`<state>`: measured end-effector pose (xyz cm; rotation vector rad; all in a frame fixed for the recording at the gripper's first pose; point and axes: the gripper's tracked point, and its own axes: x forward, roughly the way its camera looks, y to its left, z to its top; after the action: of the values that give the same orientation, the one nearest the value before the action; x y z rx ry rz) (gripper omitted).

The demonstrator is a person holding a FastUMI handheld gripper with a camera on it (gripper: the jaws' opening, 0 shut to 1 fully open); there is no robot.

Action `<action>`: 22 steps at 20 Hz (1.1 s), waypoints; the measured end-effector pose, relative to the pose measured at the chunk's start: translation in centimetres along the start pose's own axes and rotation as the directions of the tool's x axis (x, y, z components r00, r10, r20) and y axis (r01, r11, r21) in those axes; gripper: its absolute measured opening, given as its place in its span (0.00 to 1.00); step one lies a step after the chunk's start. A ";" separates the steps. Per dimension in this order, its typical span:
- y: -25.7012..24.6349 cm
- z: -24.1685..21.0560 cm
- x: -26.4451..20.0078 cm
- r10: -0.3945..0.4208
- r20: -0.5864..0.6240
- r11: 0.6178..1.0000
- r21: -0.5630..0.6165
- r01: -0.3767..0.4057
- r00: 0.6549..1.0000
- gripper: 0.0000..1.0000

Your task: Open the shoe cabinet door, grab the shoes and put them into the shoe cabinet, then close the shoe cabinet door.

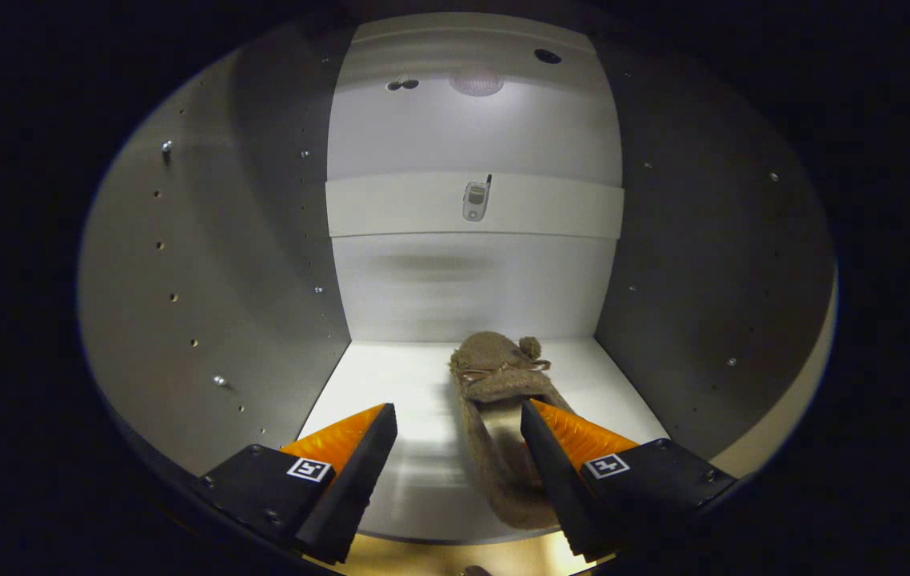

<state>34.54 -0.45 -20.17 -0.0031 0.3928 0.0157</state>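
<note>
The tongs (459, 416) stand spread wide, pinching nothing, and they point into the open white shoe cabinet (263, 240), whose door must already be swung aside since the inside lies bare to view. The brown fuzzy slipper with a small pompom and a thin bow (495, 376) lies on the white bottom shelf of the cabinet (391, 384), at about one o'clock from the midpoint of the tongs. Its long axis runs from six to twelve o'clock, nearly in line with the fingers, toe toward the back wall and heel toward the shelf's front edge. The right finger (551, 456) overlaps the slipper's open heel part, and whether it touches the fabric or merely hangs before it I cannot tell; the left finger (367, 456) stands well apart from the slipper over bare shelf. On the white crossband of the back wall, at twelve o'clock, sits a small silver-grey gadget with a stub antenna (476, 198). I judge the slipper already set down inside, so the coming move is a straight pull back toward six o'clock, keeping the right finger from dragging the heel out.
</note>
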 end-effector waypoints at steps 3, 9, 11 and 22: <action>0.1 0.6 -4.7 0.007 0.051 1.000 -0.006 -0.006 0.999 0.99; -0.1 2.8 -16.3 0.003 0.195 1.000 0.005 -0.004 0.981 0.98; -0.7 3.1 -20.4 -0.005 0.221 1.000 0.017 0.001 0.975 0.98; -8.9 2.0 -40.1 -0.046 0.304 0.996 0.085 0.021 0.952 0.98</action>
<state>-1.61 -9.94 -2.92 0.0721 0.0828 -0.0332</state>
